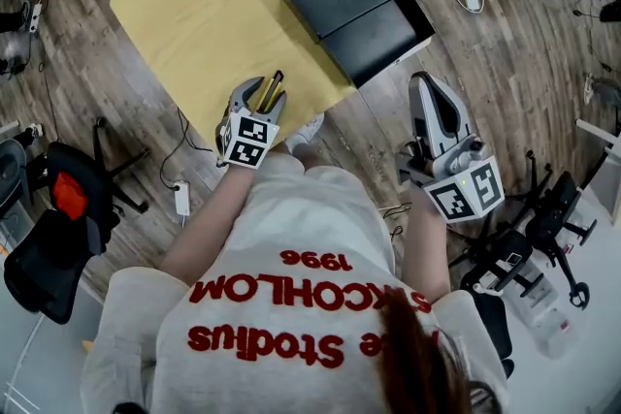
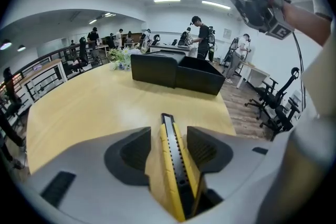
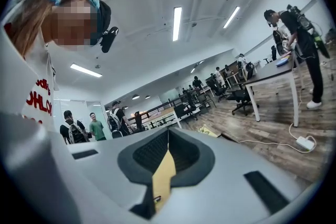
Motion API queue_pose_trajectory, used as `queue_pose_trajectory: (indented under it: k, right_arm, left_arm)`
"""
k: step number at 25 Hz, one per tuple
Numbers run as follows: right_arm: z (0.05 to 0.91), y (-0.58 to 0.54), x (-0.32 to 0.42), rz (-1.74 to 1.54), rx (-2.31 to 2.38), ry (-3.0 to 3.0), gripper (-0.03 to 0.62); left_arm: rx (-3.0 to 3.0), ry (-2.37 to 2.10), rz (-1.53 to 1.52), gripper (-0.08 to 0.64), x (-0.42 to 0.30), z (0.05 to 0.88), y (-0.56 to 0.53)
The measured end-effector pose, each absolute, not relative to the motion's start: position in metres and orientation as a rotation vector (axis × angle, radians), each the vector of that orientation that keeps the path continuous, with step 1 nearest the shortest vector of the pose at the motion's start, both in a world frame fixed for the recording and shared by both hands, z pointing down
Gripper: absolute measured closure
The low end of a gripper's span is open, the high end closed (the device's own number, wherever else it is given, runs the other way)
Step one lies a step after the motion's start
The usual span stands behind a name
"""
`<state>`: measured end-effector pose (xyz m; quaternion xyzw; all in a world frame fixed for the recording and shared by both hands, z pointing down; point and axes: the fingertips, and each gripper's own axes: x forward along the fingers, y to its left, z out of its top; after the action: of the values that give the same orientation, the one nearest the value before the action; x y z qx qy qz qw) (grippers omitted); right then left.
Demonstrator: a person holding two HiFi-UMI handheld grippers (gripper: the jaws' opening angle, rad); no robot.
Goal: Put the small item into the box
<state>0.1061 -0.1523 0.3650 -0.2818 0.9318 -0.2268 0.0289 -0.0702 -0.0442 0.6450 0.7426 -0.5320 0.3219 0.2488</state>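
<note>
Your left gripper [image 1: 256,95] [image 2: 170,145] hovered at the near edge of the yellow table [image 1: 194,5] [image 2: 89,107]. Its jaws stood wide apart, and the yellow-and-black utility knife [image 1: 272,89] [image 2: 176,170] stood upright between them. Bare table showed between the knife and the left pad, so nothing was pinching it. It pointed toward the open black box [image 1: 384,39] [image 2: 197,78], well apart at the table's far right corner. Your right gripper [image 1: 428,84] [image 3: 168,150] hung off the table's right edge above the floor, with its jaws pressed together on nothing.
</note>
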Motion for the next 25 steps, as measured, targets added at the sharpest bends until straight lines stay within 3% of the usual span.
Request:
queue_pose_trajectory:
  k: [4,7,25]
  right_arm:
    - [0.366,-0.15,0.106,-0.71,-0.862,2.878,0.586]
    - [0.365,-0.149,0.104,-0.71,-0.858,2.878,0.586]
    - [0.343,-0.156,0.093,-0.615,-0.849,2.87,0.588]
  left_arm:
    - [2.003,-1.45,0.874,0.345,-0.07,0.645,-0.046]
    - [1.992,-1.434,0.878,0.417,-0.07,0.645,-0.047]
    - [2.244,-1.444,0.588,0.433,-0.083,0.578,-0.069]
